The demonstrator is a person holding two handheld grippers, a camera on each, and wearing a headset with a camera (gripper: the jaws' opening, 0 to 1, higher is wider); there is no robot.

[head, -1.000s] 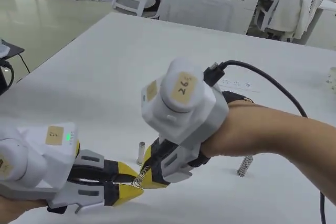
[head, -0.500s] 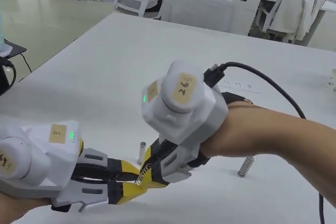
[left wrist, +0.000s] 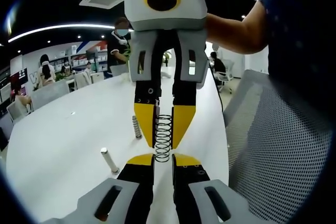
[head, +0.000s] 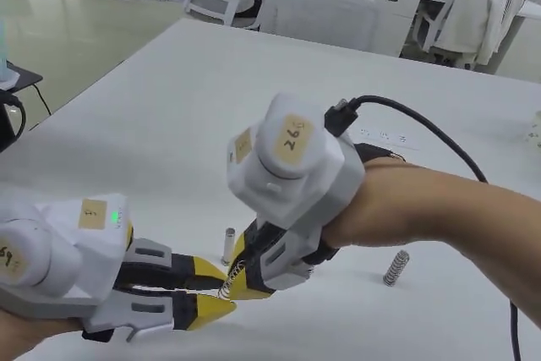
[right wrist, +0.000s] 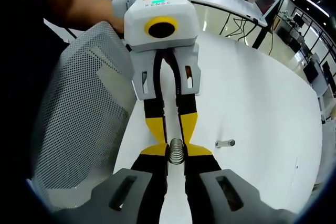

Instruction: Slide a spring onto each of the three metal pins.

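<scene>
Spring (left wrist: 164, 137): 1 pc, off the table, spanned tip to tip btwn my two grippers. Far length sits btwn the jaws of my right gripper (right wrist: 177, 156), which are drawn in tight on the coils, i.e. gripped. Near end lies btwn the jaws of my left gripper (left wrist: 164, 160), narrowed to approx. coil width. Pinching or just cupping, can't tell.

Change vs. a sec ago: next to none. The spring holds the same pos. btwn the tips, and both grippers stay nose to nose. Judged: re-grip or hand-over not finished, no progress to count.

Pin (head: 228, 244): 1 pc, upright on table (head: 211, 99), just behind the gripper tips. Top is bare, no spring on it, and it stands apart from the held spring.

Spare spring (head: 395, 267): 1 pc, on table beside my right forearm, well apart from the pin, untouched.

Task status, est.: no pin seen loaded yet. Next step needs the spring end-on over the pin top, axis lined up w/ the pin. One gripper likely has to let go first, else the coil may bend.
</scene>
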